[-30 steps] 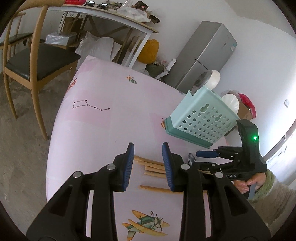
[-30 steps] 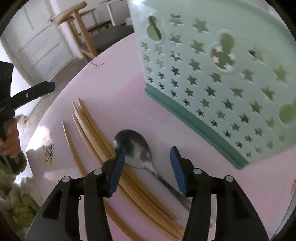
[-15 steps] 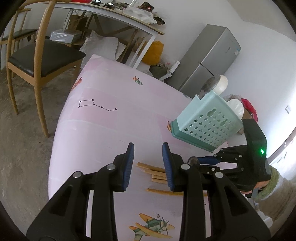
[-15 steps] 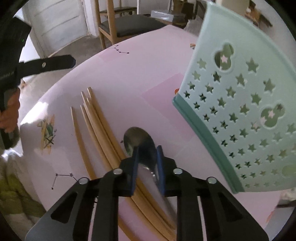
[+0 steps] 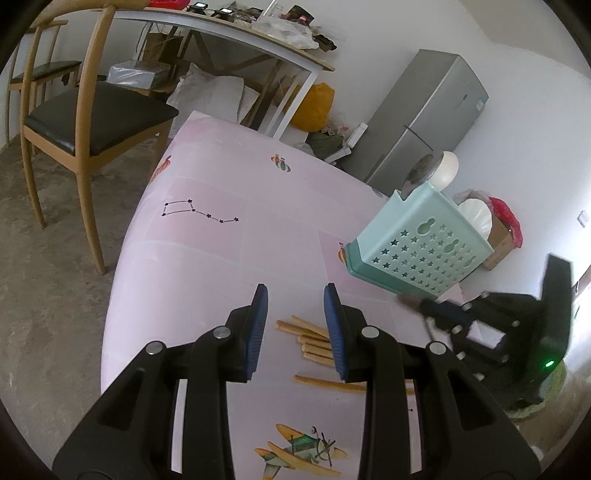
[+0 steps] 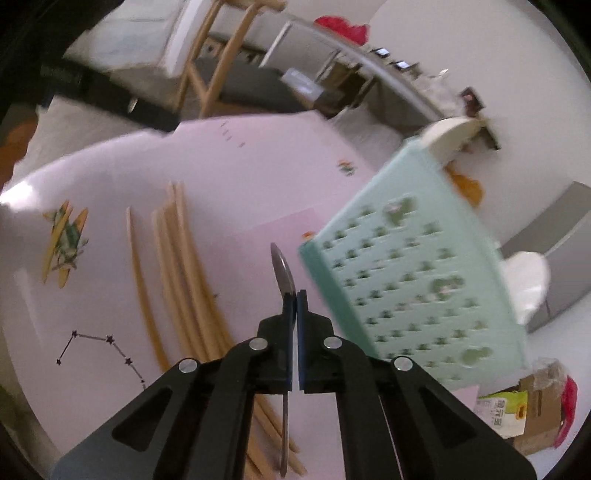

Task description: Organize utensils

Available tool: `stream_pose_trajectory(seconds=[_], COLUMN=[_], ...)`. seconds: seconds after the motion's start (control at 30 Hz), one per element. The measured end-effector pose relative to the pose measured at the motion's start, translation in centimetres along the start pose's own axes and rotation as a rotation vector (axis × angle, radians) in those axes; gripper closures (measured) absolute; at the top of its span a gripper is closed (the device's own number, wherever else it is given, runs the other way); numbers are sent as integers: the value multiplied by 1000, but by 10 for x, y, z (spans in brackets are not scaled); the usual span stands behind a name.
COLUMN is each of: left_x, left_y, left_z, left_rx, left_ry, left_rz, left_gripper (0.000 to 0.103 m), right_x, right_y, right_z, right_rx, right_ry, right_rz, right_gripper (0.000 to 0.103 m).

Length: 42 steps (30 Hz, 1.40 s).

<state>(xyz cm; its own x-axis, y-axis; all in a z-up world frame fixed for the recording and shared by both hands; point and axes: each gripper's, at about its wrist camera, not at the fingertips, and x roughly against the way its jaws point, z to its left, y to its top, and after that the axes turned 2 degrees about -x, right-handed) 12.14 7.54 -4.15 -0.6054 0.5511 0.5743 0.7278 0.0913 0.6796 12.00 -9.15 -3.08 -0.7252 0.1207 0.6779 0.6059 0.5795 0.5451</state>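
Observation:
My right gripper (image 6: 296,295) is shut on a metal spoon (image 6: 281,271), held edge-on above the pink table, left of the mint star-holed basket (image 6: 406,280). Several wooden chopsticks (image 6: 181,280) lie on the table to the left of the spoon. In the left wrist view my left gripper (image 5: 295,299) is open and empty, raised over the chopsticks (image 5: 314,341). The right gripper (image 5: 443,314) shows there blurred, below the basket (image 5: 421,247), which holds spoons and ladles (image 5: 447,166).
The pink table (image 5: 221,258) has printed airplane and star patterns. A wooden chair (image 5: 85,122) stands at the left, a cluttered white table (image 5: 240,33) behind, a grey fridge (image 5: 432,122) at the back right. A cardboard box (image 6: 532,417) sits beyond the basket.
My right gripper closed on the spoon, lifted it off the table and turned it on edge beside the basket. My left gripper rose and drew back, staying open.

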Motion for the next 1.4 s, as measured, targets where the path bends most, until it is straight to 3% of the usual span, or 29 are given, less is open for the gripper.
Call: stream_pose_trajectory(seconds=[0.17, 0.37, 0.57, 0.83, 1.03, 1.23, 1.27, 1.33, 1.37, 1.4], left_x=[3, 2, 4, 2, 0, 0, 0, 2, 2, 3], left_y=[0, 0, -1, -2, -2, -1, -1, -1, -1, 0], left_z=[-4, -7, -17, -16, -16, -20, -21, -26, -28, -31], left_rx=[-1, 11, -1, -10, -12, -22, -25, -36, -42, -52], left_ry=[24, 48, 59, 81, 83, 79, 80, 82, 84, 86], left_rz=[-8, -8, -17, -15, -11, -18, -19, -24, -26, -29], left_gripper=[74, 73, 69, 68, 68, 68, 68, 68, 68, 68], right_x=[50, 123, 129, 63, 24, 23, 26, 36, 43, 51], right_y=[9, 14, 18, 5, -33, -65, -69, -81, -86, -91], right_z=[-32, -112, -165, -194, -192, -181, -180, -179, -180, -182], right_rx=[-127, -426, -584, -674, -791, -870, -878, -904, -916, -926], right_ry=[-105, -232, -276, -279, -182, -67, -57, -45, -37, -38], right_rz=[-138, -374, -511, -467, -398, -358, -359, -371, -385, -405], right_gripper=[101, 101, 101, 101, 101, 99, 97, 80, 63, 51])
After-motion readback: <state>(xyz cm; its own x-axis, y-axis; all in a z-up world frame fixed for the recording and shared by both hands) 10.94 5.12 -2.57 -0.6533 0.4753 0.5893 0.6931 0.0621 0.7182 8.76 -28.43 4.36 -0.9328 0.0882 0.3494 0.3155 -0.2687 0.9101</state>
